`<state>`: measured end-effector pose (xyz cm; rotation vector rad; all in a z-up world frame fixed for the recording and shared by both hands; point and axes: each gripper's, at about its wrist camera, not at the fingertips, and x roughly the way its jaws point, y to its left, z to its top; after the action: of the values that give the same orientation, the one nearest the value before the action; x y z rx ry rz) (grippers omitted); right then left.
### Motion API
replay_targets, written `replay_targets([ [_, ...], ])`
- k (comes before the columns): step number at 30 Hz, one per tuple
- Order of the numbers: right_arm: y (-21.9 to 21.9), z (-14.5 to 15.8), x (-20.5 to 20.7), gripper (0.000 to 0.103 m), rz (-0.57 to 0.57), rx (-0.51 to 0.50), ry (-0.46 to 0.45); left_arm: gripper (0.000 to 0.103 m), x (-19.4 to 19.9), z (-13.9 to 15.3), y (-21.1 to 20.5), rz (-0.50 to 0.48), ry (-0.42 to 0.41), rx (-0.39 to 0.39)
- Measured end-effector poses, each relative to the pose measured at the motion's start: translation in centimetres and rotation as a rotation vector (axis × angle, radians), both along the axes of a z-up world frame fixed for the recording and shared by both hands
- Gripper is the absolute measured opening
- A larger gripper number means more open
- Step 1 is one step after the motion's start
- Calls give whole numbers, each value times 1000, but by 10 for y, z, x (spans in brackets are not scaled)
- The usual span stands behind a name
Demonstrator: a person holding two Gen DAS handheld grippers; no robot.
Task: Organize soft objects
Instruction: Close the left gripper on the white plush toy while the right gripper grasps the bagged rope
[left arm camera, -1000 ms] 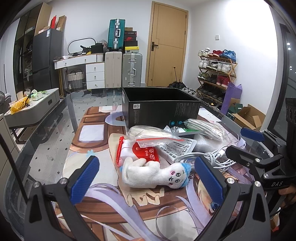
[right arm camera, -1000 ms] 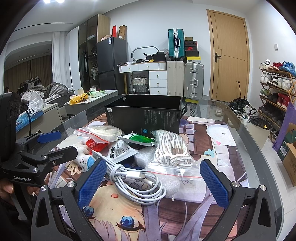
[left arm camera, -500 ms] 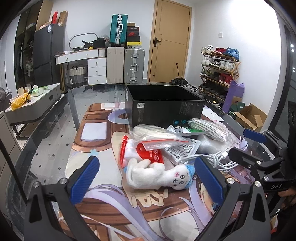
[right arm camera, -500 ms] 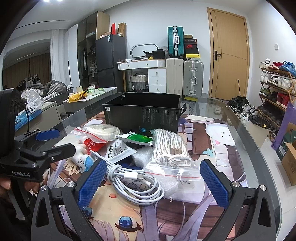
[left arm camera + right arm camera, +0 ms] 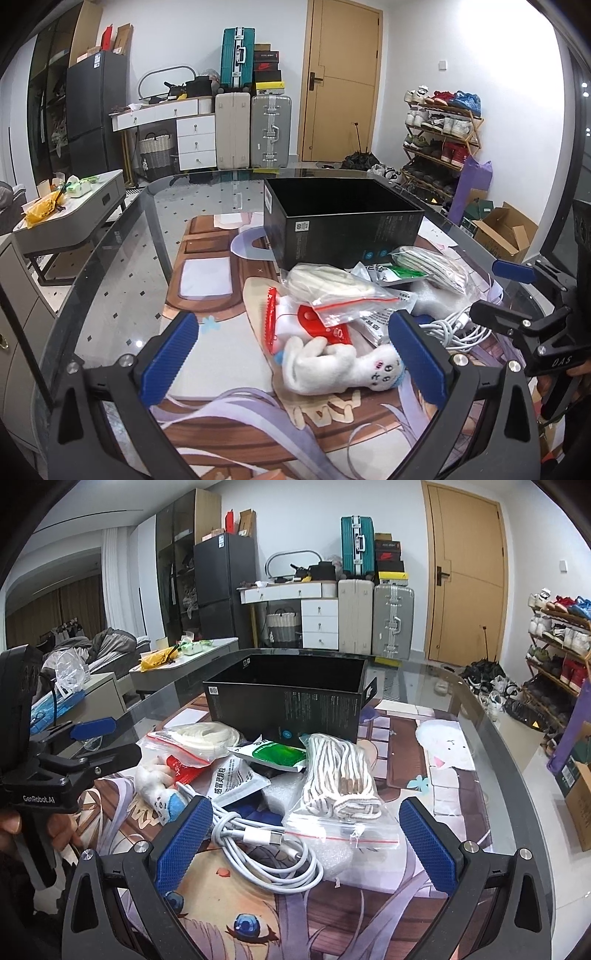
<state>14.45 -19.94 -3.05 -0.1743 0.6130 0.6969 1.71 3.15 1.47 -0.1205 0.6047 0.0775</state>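
Clutter of soft items lies heaped on a glass table (image 5: 122,258) covered by an anime-print mat (image 5: 369,897), all gathered just in front of an open black box (image 5: 343,229) that serves as the landmark here.

Nearest the box, on its left front side, a zip bag of white cord (image 5: 332,286) rests on a red-and-white packet (image 5: 325,326). In front of that, farther from the box, a white plush toy (image 5: 340,365) lies on its side with its embroidered face turned toward the camera. Directly before the box sits a green sachet (image 5: 275,753) on a white printed pouch (image 5: 232,779). To the box's right front, a zip bag of striped rope (image 5: 341,779) leans across bubble wrap, and a coiled white charging cable (image 5: 266,849) lies in front of both, farthest from the box.

The left gripper (image 5: 291,360) hovers above the mat with its blue pads spread wide, framing the plush toy without touching it. The right gripper (image 5: 304,849) is likewise spread wide and holds nothing, its pads flanking the cable and the rope bag from above.
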Motion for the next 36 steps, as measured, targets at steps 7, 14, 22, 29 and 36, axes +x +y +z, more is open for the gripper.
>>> replay_targets([
  [7, 9, 2, 26, 103, -9, -31, 90, 103, 8, -4, -3, -54, 52, -17],
  [14, 4, 3, 50, 103, -30, -33, 145, 103, 12, -11, -18, -136, 106, 10],
  [22, 9, -5, 77, 103, -48, -43, 215, 103, 18, -20, -25, -168, 166, 8],
  [29, 16, -15, 90, 99, -47, -58, 259, 103, 23, -29, -25, -161, 213, 5],
  [36, 24, -22, 91, 73, 8, -51, 294, 103, 28, -33, -23, -164, 227, -30],
])
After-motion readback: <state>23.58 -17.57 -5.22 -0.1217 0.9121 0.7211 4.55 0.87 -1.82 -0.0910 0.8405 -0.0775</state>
